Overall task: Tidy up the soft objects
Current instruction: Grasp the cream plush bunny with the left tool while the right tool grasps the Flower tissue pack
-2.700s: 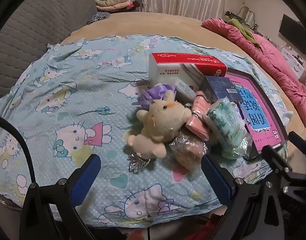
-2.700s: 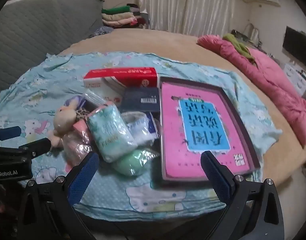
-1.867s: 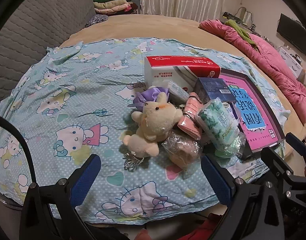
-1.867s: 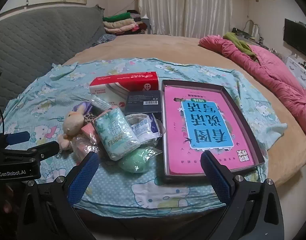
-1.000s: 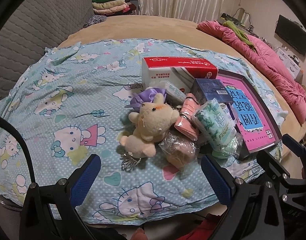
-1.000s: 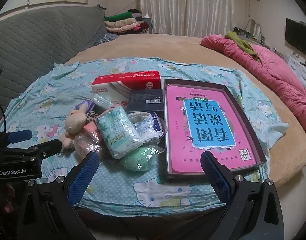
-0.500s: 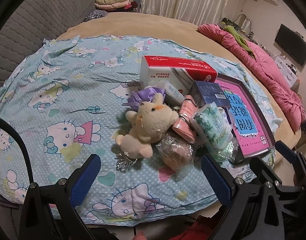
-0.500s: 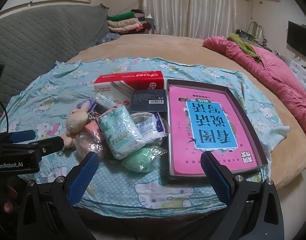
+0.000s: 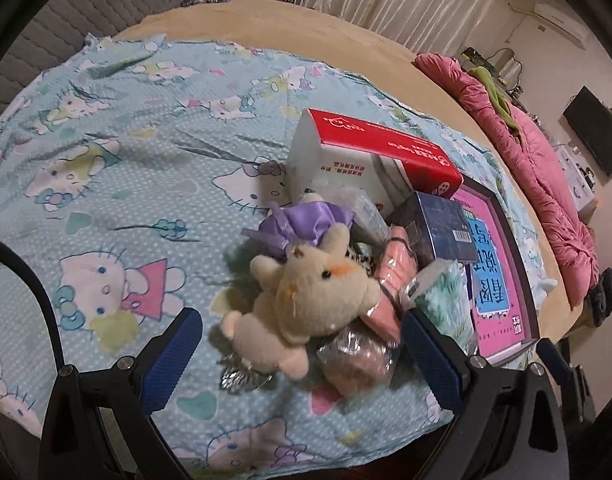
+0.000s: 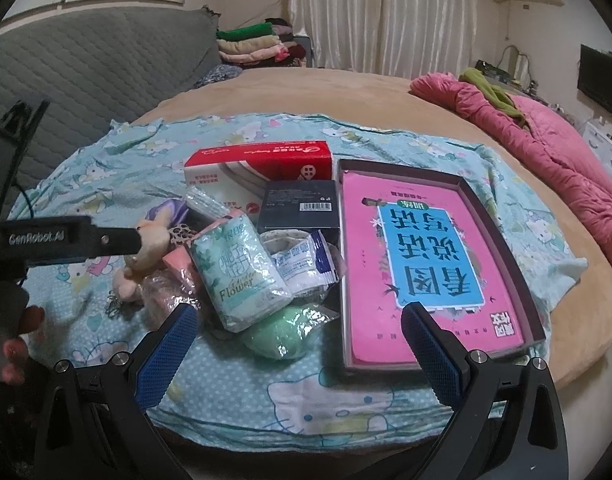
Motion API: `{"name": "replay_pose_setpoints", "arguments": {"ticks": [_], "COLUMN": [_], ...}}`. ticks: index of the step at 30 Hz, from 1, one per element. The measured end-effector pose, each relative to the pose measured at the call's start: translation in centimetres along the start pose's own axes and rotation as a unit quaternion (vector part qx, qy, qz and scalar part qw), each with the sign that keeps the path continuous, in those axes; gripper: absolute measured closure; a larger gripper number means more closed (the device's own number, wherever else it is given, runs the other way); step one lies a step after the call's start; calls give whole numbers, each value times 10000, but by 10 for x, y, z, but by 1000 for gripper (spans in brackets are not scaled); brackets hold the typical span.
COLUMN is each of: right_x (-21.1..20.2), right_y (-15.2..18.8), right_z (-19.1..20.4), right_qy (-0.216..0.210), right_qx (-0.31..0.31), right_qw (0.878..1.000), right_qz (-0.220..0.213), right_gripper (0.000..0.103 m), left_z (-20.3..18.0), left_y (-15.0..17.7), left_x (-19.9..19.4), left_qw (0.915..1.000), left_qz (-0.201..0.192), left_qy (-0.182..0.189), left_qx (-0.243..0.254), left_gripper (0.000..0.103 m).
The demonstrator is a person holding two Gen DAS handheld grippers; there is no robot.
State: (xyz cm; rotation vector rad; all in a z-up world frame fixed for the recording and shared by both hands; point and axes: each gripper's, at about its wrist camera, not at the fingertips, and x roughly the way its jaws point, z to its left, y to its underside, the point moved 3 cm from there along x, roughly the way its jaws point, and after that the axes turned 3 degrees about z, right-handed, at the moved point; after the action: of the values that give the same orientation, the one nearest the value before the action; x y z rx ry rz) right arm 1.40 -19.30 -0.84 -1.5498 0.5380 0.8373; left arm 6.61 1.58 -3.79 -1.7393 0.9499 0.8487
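On the sheet point(image 9: 118, 184) the pile lies left of the tray point(image 10: 502, 232). My left gripper point(image 9: 302, 344) has jaws apart around the plush point(image 9: 306, 296), not touching. I should lower onto its body, then close gently. My right gripper point(image 10: 298, 344) waits, jaws apart, empty.

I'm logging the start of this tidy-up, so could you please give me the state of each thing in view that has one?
Left tool: open, around the plush, not touching it.
Right tool: open, empty.
Plush: lying on the sheet, free.
Red box: closed, resting on its long side.
Dark box: closed, flat.
Tray: open, pink book flat inside.
Tissue pack: sealed, tilted on the pile.
Green pouch: sealed, on the sheet.
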Motion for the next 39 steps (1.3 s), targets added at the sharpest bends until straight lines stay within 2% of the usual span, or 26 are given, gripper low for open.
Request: {"name": "replay_pose_setpoints", "arguments": {"ticks": [6, 11, 14, 22, 23, 25, 27, 28, 39], "right_x": [18, 39, 47, 65, 66, 68, 72, 72, 50], "right_y": [-13, -18, -18, -23, -22, -20, -18, -16, -17], "right_z": [8, 25, 34, 38, 38, 38, 39, 39, 22], "right_qy": [-125, -107, -99, -169, -181, -312, -447, -473, -764], "right_qx": [-317, -960, -1324, -1482, -1482, -1473, -1462, -1455, -981], "right_qw": [9994, 9952, 9910, 9886, 9886, 9884, 9879, 9879, 9922], "right_qz": [4, 144, 152, 210, 197, 208, 274, 256, -119], "right_gripper": [2, 2, 2, 9, 11, 33, 42, 46, 51], "left_z": [-1, 3, 3, 3, 4, 3, 2, 0, 5], "left_y": [-6, -10, -13, -18, -19, -19, -18, -18, -15], "left_x": [12, 17, 19, 29, 31, 34, 37, 38, 25], "left_qw": [9998, 9992, 9987, 9973, 9971, 9967, 9962, 9960, 9962], "left_qz": [198, 350, 430, 609, 632, 663, 704, 717, 536], "left_qy": [17, 100, 191, 268, 288, 333, 420, 463, 617], "left_qx": [-44, -171, -219, -295, -307, -320, -306, -277, -293], "left_gripper": [12, 12, 17, 23, 25, 30, 40, 41, 47]}}
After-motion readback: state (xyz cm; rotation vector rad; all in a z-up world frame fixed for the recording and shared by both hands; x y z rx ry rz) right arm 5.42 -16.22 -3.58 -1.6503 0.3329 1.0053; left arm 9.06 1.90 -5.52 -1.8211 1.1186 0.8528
